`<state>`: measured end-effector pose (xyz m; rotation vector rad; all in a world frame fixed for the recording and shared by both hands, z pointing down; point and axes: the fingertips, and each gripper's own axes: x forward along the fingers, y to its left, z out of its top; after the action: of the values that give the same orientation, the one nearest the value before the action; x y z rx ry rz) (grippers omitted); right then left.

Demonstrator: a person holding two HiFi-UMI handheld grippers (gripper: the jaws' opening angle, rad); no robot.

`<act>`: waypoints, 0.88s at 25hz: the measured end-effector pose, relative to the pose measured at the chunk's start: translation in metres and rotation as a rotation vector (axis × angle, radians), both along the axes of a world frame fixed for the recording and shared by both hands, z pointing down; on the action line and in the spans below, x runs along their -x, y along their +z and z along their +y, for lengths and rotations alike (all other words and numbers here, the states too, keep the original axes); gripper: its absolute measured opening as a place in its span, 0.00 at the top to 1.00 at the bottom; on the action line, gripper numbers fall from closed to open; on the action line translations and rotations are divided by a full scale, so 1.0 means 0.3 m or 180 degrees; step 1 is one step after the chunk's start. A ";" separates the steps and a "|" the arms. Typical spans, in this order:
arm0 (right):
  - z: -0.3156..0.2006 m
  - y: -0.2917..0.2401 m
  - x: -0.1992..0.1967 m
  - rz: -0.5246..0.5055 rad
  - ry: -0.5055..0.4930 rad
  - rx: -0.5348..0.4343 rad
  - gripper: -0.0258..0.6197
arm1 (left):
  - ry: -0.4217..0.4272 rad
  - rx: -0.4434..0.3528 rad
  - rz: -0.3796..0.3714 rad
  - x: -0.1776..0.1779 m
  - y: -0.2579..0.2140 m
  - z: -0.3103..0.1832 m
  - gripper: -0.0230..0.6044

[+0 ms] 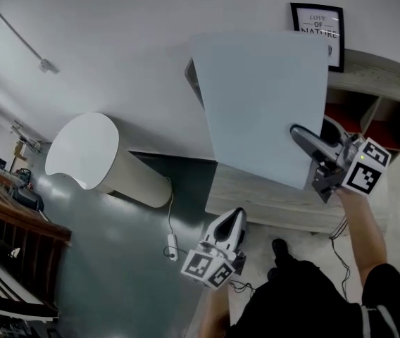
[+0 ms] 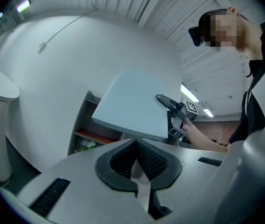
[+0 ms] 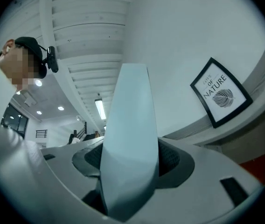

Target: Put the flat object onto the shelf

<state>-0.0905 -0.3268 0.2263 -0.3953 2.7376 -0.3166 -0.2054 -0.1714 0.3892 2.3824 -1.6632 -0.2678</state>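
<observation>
Picture (image 1: 317,28) atop shelf (image 1: 382,72), beyond raised panel (image 1: 260,104)

Pale blue flat object (image 1: 260,104)

**Black clothes, grey tools**

The person wears a black top with a long black sleeve (image 1: 389,293) and a black headset (image 3: 49,59). The left gripper (image 1: 236,215) and right gripper (image 1: 298,132) are pale grey shells with black ribbed pads (image 2: 152,160), each bearing a white marker cube (image 1: 366,167).
</observation>
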 end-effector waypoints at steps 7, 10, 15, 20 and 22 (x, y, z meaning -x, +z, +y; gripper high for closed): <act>-0.005 -0.163 0.033 -0.0055 -0.0007 -0.0345 0.53 | 0.0043 -0.0224 0.0109 0.028 -0.088 -0.026 0.94; -0.118 -0.229 0.049 -0.0078 -0.0030 -0.0453 0.53 | -0.0005 -0.0275 0.0072 0.042 -0.121 -0.140 0.94; -0.216 -0.332 0.079 -0.0092 0.0039 -0.0670 0.53 | -0.0064 -0.0336 0.0008 0.052 -0.165 -0.232 0.94; -0.260 -0.375 0.123 -0.0002 0.0103 -0.0799 0.53 | -0.0047 -0.0376 -0.0070 0.039 -0.186 -0.248 0.94; -0.288 -0.379 0.147 0.0040 0.0160 -0.0806 0.53 | -0.0061 -0.0374 -0.0103 0.050 -0.189 -0.256 0.94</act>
<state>-0.1345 -0.4133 0.1126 -0.3965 2.7288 0.0465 -0.2204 -0.2482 0.3323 2.4685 -1.7308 -0.3410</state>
